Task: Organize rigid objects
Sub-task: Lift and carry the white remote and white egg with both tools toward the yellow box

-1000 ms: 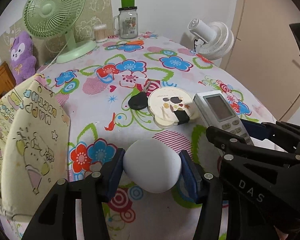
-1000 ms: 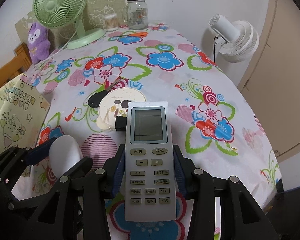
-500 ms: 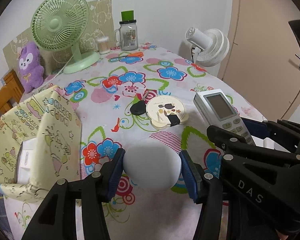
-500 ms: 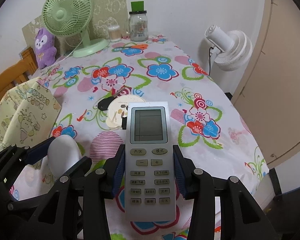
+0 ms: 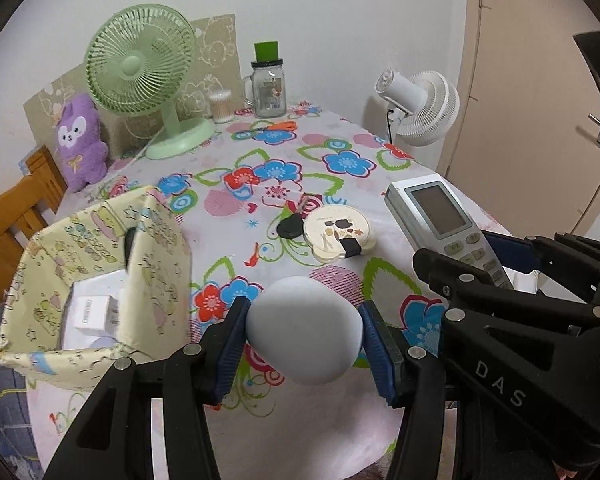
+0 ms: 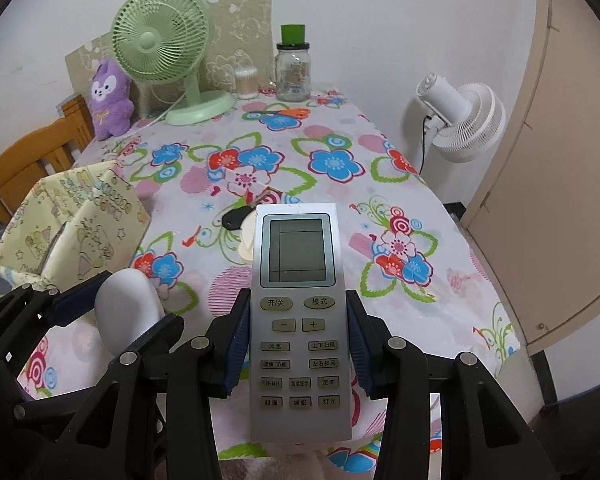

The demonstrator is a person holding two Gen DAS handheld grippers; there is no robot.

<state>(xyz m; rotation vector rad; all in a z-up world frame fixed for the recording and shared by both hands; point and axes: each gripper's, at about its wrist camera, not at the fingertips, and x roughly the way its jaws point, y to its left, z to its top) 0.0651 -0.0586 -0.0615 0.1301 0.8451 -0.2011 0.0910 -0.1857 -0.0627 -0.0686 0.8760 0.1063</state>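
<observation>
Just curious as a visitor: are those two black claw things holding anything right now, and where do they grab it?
Yes. The left gripper clamps a white egg-shaped object across its sides; the right gripper grips a remote control by its long edges, at the buttons.

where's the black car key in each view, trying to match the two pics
Left wrist view: the black car key lies mid-frame on the floral tablecloth, touching the left edge of the round cream compact.
Right wrist view: it lies just left of the top of the silver remote control, which hides most of the compact.
Shared landmark: the green desk fan at the table's far left.
</observation>
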